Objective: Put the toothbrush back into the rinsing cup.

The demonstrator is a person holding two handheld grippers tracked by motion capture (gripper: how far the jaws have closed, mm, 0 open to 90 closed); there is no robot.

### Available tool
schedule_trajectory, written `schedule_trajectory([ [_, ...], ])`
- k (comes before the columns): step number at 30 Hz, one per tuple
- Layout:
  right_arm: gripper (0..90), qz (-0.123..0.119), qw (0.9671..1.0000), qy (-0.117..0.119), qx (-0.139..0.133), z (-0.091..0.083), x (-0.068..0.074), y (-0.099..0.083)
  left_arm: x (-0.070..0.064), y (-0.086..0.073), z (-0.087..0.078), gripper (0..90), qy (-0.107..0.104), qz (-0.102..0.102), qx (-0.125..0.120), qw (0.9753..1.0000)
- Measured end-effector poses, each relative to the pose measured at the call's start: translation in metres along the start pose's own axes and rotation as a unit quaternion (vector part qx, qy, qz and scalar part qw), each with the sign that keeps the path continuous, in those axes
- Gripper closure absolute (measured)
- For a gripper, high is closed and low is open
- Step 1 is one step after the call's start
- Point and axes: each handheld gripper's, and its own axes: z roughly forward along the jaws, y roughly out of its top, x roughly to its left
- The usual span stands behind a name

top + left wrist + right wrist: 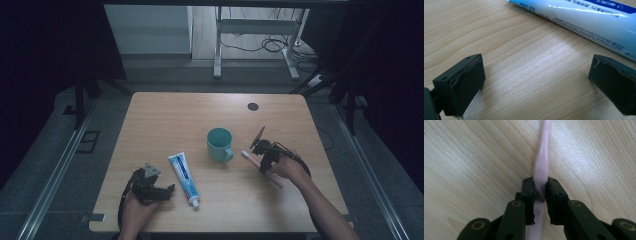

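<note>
A pink toothbrush (pixel 255 161) lies on the wooden table (pixel 165 115), right of a teal mug (pixel 219 144). My right gripper (pixel 265 159) is shut on the toothbrush's handle (pixel 541 173), both jaws pressed against it. A white and blue toothpaste tube (pixel 183 178) lies left of the mug, cap toward the front edge. My left gripper (pixel 169 190) rests on the table just left of the tube, open with bare wood between its jaws. In the left gripper view the toothpaste tube (pixel 584 17) runs across the top, beyond the left gripper (pixel 536 82).
A dark round grommet (pixel 253 106) sits in the table's far right part. Behind the table stand a white desk frame (pixel 260 30) and loose cables (pixel 272 45) on the floor. Metal rails (pixel 55 170) run along both sides.
</note>
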Motion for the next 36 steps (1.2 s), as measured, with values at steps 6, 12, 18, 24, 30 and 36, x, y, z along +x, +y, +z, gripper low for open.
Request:
schedule_trajectory([
  [6,78.0,-0.001,1.0000,0.004,-0.005,-0.001,0.000,-0.001,0.000,0.000,0.000,0.6,0.000,0.000,0.000,1.0000],
  [12,78.1,-0.002,0.9999,0.006,-0.014,-0.005,-0.003,-0.006,0.000,0.000,0.000,0.6,0.000,0.000,0.000,1.0000],
  [18,78.1,-0.004,0.9997,0.006,-0.023,-0.013,-0.002,-0.009,0.000,0.000,0.000,0.6,0.000,0.000,0.000,1.0000],
  [24,78.1,-0.012,0.9992,0.004,-0.037,-0.021,0.000,-0.013,0.000,0.000,0.000,0.6,0.000,0.000,0.000,1.0000],
  [30,78.1,-0.011,0.9985,0.000,-0.054,-0.029,-0.001,-0.019,0.000,0.000,0.000,0.6,0.000,0.000,0.000,1.0000],
  [36,78.1,-0.013,0.9975,-0.002,-0.069,-0.038,-0.003,-0.023,0.000,0.000,0.000,0.6,0.000,0.000,0.000,1.0000],
])
